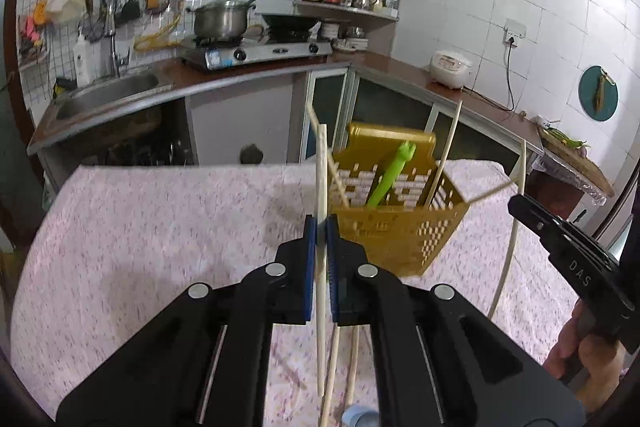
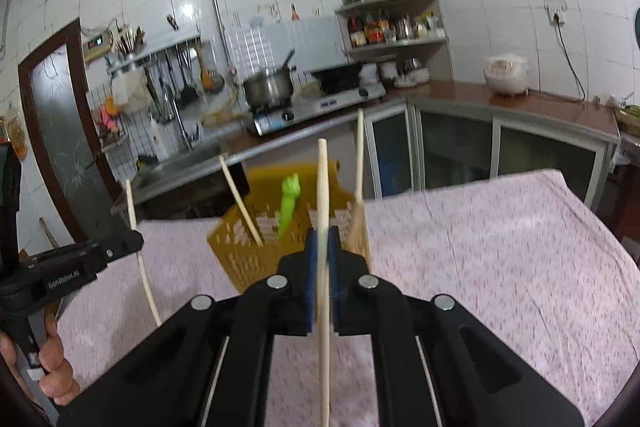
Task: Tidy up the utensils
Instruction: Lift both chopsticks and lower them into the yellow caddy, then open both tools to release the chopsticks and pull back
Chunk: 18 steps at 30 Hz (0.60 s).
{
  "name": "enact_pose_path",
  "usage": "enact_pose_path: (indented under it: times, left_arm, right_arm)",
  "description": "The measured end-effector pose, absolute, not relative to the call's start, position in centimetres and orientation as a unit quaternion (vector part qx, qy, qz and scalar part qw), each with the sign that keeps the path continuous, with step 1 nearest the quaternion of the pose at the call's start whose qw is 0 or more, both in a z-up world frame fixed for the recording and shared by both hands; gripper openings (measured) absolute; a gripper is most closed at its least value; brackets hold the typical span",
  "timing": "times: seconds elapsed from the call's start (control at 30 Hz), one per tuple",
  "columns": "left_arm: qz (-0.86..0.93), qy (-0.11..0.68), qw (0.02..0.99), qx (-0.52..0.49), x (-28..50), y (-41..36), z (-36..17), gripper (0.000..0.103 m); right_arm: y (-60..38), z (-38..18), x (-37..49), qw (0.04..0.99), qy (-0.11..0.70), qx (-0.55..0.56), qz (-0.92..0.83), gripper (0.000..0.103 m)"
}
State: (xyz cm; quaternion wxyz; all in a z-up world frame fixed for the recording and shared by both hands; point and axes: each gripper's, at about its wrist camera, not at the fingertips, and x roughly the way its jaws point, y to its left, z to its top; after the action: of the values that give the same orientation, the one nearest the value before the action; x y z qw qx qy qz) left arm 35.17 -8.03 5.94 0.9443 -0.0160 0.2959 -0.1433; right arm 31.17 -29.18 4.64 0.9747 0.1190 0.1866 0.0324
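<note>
Chopsticks: one in each gripper, more in the basket.

Left wrist view, left to right: sink (image 1: 116,93) and stove (image 1: 256,53) with pot (image 1: 220,19) on the far counter. Tabletop (image 1: 160,227) under a pink patterned cloth. Left gripper (image 1: 321,227) at centre, jaws pressed together, pinching a pale chopstick (image 1: 321,167) that stands nearly upright and runs on below the jaws. Two more pale sticks show beneath the gripper; whether they lie on the cloth I cannot tell. Just beyond and right of the jaws, a yellow perforated basket (image 1: 400,235) sits on the cloth, its rim facing the camera. Inside: green utensil (image 1: 390,173) leaning, plus chopsticks against both sides. At right edge, right gripper (image 1: 516,205) holds a second stick (image 1: 506,267); a hand (image 1: 588,351) grips its handle.

Right wrist view, left to right: left gripper (image 2: 136,239) with its stick (image 2: 146,279), hand (image 2: 52,359) below. Basket (image 2: 248,259) behind centre, blurred. Right gripper (image 2: 323,247) jaws closed on a chopstick (image 2: 323,187), near vertical. Rice cooker (image 2: 506,75) on the counter at right.
</note>
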Motion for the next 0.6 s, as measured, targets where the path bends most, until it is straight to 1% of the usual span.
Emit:
enact_pose_path:
  times: [0.13,0.3,0.47,0.6]
  left_arm:
    - [-0.156,0.259,0.952,-0.036,36.0,-8.5,8.9,0.005]
    - [-0.157,0.209,0.965,-0.032,37.3,-9.8,12.1,0.005]
    - [-0.167,0.153,0.973,-0.037,38.5,-11.1,14.4,0.005]
    - [-0.175,0.141,0.974,-0.043,40.0,-11.7,15.0,0.005]
  right_arm:
    - [-28.8,7.3,31.7,0.986,0.125,0.110,0.024,0.006]
    - [-29.2,10.7,33.4,0.990,0.073,0.123,0.016,0.006]
    - [-29.4,12.4,35.3,0.991,0.044,0.125,0.008,0.006]
    - [-29.6,12.7,37.0,0.992,0.028,0.121,-0.003,0.006]
